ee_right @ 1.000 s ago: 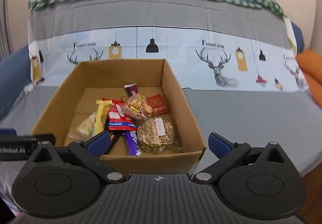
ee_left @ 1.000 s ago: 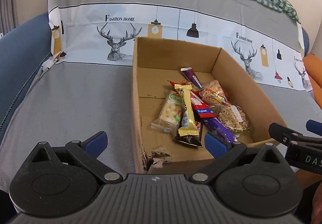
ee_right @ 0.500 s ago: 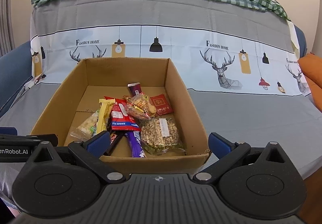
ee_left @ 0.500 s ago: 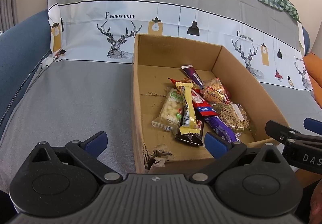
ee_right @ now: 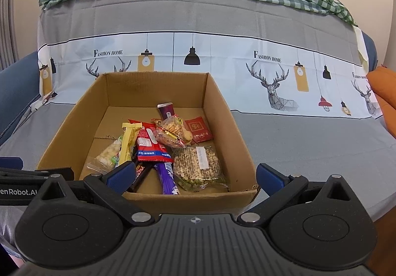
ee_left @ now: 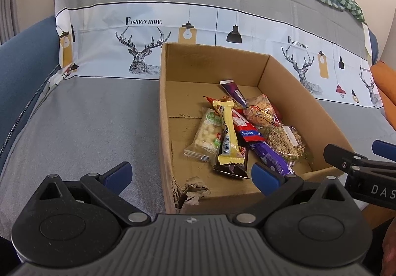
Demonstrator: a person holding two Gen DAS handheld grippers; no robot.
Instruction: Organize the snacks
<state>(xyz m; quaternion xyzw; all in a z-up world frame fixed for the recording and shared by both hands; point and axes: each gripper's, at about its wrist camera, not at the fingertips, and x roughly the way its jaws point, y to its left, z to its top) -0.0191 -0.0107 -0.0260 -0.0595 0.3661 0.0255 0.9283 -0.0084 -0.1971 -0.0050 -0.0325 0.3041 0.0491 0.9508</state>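
Cardboard box (ee_right: 217, 112) sits on a grey-covered sofa seat (ee_left: 94, 115), open top, near corner torn (ee_left: 191, 193). Inside, heaped toward the right half: one yellow bar (ee_left: 229, 137), one white-and-green puffed bar (ee_left: 206, 137), one red packet (ee_right: 148, 144), one purple bar (ee_right: 168, 177), one clear bag of mixed nuts (ee_right: 198, 164), one clear bag of peanuts (ee_right: 170, 133), one small red sachet (ee_right: 199, 128), one dark purple tube (ee_left: 232, 90), one black wrapper, mostly buried (ee_left: 231, 169).

Left claw (ee_left: 191, 174): jaws spread wide, empty, straddling the box's left wall, held short of the box. Right claw (ee_right: 195, 175): jaws wide, empty, level, facing the near wall.

Packet print too small to read.
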